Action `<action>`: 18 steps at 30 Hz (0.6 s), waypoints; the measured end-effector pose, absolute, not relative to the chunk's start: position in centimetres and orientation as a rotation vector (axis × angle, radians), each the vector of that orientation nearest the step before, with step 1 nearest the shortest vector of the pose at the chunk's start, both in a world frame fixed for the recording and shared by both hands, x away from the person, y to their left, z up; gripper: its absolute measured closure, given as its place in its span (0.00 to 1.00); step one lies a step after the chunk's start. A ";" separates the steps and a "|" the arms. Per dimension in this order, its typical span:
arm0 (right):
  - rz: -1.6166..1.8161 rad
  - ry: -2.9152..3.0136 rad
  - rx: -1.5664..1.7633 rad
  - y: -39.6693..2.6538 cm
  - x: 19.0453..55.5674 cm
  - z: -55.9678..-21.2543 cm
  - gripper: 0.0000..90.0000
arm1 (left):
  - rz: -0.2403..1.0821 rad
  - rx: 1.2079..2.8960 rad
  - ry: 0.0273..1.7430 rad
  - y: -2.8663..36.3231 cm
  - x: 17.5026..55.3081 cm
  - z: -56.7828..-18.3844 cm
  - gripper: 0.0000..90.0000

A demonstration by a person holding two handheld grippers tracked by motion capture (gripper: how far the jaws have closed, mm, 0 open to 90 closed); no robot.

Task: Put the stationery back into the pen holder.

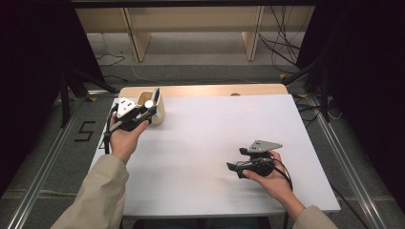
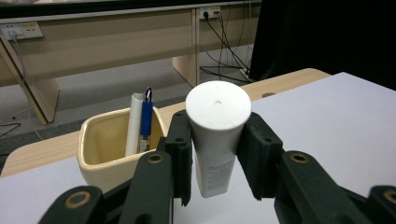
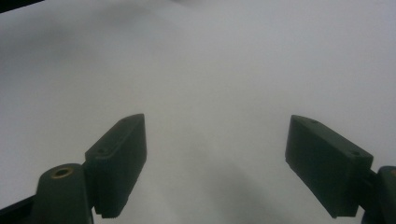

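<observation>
Two black pads of the left gripper (image 2: 219, 154) clamp a white cylindrical plastic tube (image 2: 216, 135) – upright, just beside the cream holder (image 2: 100, 149) at the table's (image 1: 215, 143) far-left corner – while the right gripper (image 3: 215, 163) gapes wide, holding nothing

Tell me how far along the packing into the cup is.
Done: a white tube and a blue pen already stand in the cup. In hand: the left gripper is shut on a capped white tube, held upright beside the cup, not yet in it. Left: lowering it in and releasing. The right gripper rests open over the bare table.
</observation>
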State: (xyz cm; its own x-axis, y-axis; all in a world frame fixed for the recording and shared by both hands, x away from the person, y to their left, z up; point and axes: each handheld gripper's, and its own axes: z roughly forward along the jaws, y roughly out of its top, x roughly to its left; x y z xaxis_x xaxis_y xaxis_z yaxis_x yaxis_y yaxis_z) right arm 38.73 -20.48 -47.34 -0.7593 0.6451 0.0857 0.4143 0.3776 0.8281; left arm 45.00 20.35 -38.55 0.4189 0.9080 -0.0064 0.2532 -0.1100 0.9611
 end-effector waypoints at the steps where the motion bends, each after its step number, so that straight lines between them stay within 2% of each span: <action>1: 1.325 2.388 0.937 -20.5 38.7 -47.3 0.24 | 0.779 1.620 1.041 20.4 45.1 -38.5 0.74; 18: 1.326 2.386 0.940 -20.5 38.7 -47.3 0.24 | 0.813 1.615 1.052 20.9 46.1 -38.1 0.74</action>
State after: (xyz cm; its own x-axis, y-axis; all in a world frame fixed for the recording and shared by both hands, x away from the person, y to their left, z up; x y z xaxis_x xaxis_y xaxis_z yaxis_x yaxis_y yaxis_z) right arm 38.74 -20.51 -47.31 -0.7594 0.6449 0.0863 0.4138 0.3764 0.8289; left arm 46.13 20.93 -38.15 0.3950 0.9186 0.0133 0.2447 -0.1192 0.9623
